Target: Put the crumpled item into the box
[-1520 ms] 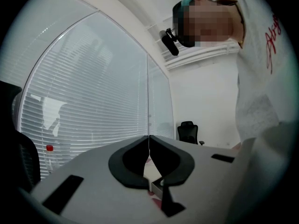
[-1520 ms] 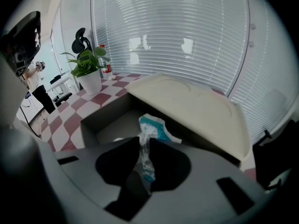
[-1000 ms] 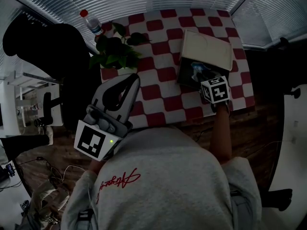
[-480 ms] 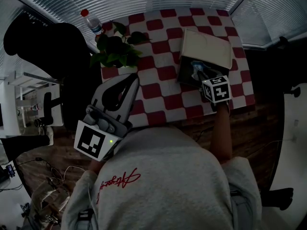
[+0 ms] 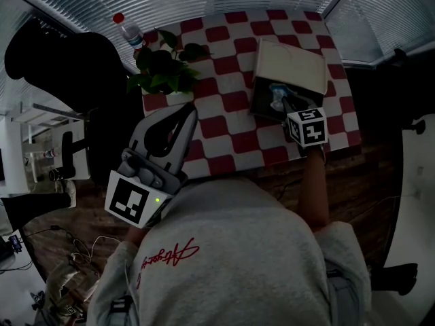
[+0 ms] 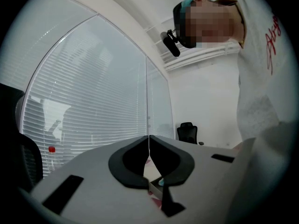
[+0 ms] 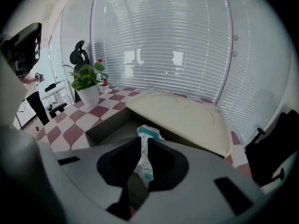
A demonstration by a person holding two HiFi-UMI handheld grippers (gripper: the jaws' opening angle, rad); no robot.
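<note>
Wrapper of thin crumpled white-and-teal film (image 7: 148, 134) is clamped between the matte black jaws of the right gripper (image 7: 144, 141), just above the open dark rectangular box (image 7: 106, 128) with its smooth cream lid (image 7: 187, 118) leaning back. The box stands on the red-and-white checkered bench (image 5: 224, 80). The left gripper (image 6: 149, 143) is clenched on nothing, near the person's body. Compared with one second ago, both grippers have hardly shifted.

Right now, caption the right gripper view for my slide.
Right gripper shut on a crumpled white-and-teal wrapper over the open box, its lid swung back.
</note>
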